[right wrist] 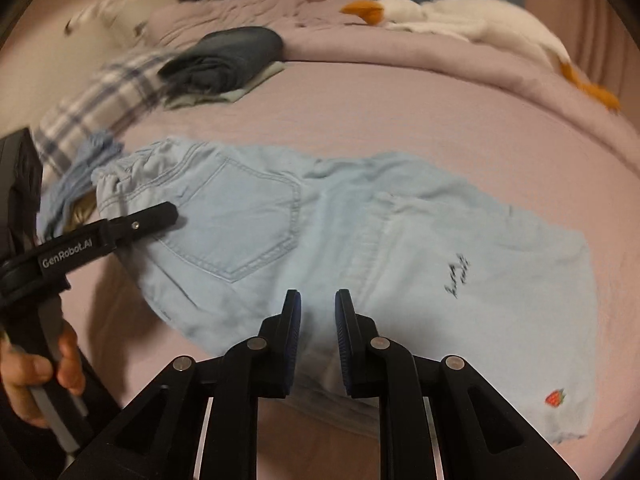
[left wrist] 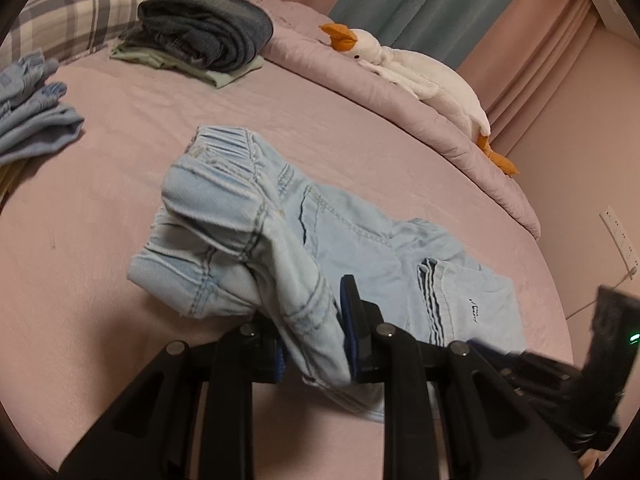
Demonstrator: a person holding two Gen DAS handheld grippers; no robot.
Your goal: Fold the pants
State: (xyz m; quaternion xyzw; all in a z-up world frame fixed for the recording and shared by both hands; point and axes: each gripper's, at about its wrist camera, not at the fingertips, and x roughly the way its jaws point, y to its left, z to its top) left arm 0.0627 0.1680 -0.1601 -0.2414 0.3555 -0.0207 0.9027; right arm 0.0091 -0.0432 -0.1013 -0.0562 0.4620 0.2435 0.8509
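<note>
Left hand-held gripper (left wrist: 316, 344) clamped on light-blue pants (left wrist: 352, 240) lifted off pink bed (left wrist: 100, 240), right hand-held gripper (right wrist: 318, 320) pinching same pants' edge.

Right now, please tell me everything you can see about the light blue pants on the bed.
The light blue pants look like thin washed denim, with an elastic gathered waistband, a stitched back pocket, small dark script embroidery and a tiny red strawberry near one hem. They lie crumpled and partly spread on the pink bed sheet. The left gripper is shut on a bunched fold near the waist and lifts it off the sheet. The right gripper has fabric between its pads, apparently pinching the lower edge.
</note>
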